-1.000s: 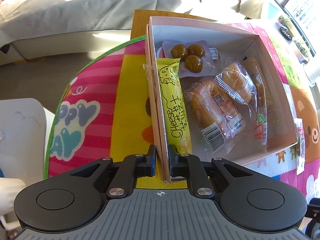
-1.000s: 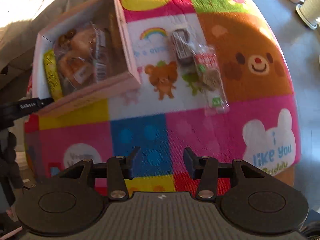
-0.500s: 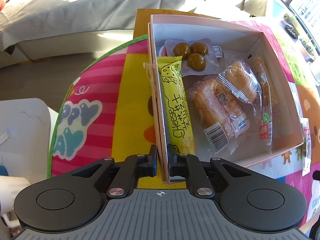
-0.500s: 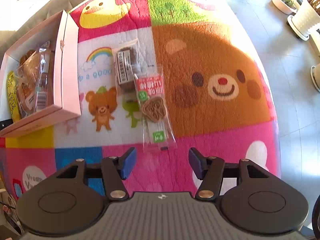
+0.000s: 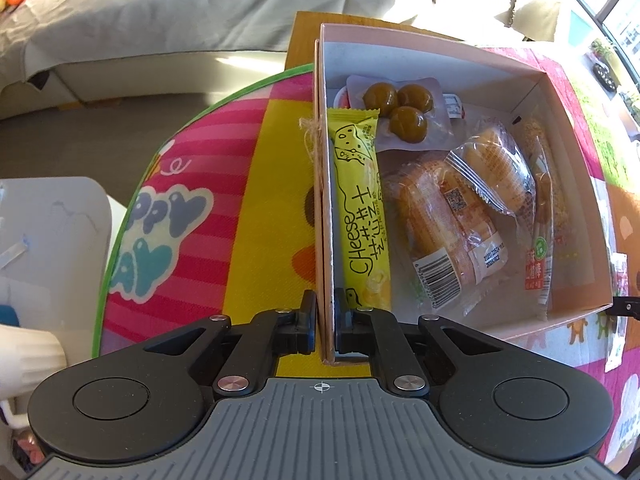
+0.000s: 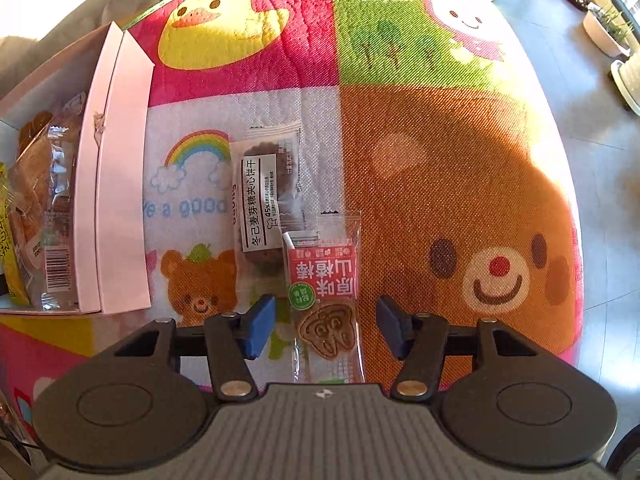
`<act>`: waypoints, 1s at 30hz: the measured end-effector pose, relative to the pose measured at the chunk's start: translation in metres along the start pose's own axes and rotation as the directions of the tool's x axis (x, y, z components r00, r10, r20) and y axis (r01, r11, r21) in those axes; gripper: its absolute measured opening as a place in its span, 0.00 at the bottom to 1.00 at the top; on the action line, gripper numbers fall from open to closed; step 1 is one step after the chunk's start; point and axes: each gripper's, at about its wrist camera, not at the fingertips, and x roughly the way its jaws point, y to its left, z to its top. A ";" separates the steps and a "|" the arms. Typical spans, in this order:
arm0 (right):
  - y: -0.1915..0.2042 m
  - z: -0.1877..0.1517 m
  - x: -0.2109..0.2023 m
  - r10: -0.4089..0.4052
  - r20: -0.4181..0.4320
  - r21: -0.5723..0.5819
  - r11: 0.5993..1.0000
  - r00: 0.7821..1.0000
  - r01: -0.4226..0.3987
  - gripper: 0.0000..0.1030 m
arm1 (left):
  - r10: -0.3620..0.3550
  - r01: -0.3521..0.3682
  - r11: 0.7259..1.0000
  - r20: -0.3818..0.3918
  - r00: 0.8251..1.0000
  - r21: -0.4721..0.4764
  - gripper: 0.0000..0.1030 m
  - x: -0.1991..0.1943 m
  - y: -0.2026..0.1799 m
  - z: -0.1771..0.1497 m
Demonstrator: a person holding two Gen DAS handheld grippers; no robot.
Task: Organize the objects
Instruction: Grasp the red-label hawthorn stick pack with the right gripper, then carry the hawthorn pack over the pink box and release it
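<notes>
Red snack packet [image 6: 325,304] between spread right gripper [image 6: 326,326] fingers; left gripper [image 5: 325,322] clamped on box wall [image 5: 325,200].

The box [image 5: 424,50] is set on the surface [image 6: 400,152], with the cheese bar [image 5: 362,216] laid along its left wall and other snack packets to the right of it. Right of the box, two packets [image 6: 264,196] lie touching on the surface.

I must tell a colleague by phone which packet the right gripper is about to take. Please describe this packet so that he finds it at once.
On the colourful play mat, right of the pink box, two packets lie loose. The nearer one, the red-labelled packet, sits between the open right gripper fingers. Unlike the brown cookie packet beside it, it has a red label and a round patterned biscuit.
</notes>
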 end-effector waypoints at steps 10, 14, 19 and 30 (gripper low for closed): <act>0.020 -0.001 -0.002 -0.024 0.011 -0.068 0.997 1.000 0.025 0.34 | -0.006 0.007 0.999 -0.005 1.000 0.054 0.09 -0.007 -0.002 0.000; 0.027 -0.015 -0.021 -0.005 0.021 -0.035 0.999 1.000 0.006 0.33 | -0.006 0.007 0.997 -0.014 1.000 0.077 0.10 -0.004 -0.003 0.002; 0.035 -0.046 -0.075 0.046 0.079 -0.012 0.999 0.996 -0.045 0.33 | -0.028 0.030 0.994 -0.018 0.999 0.101 0.11 -0.003 -0.001 0.003; 0.083 -0.082 -0.215 0.170 0.226 -0.009 0.985 0.959 -0.172 0.33 | -0.087 0.088 0.992 -0.016 0.996 0.089 0.14 -0.003 0.006 0.001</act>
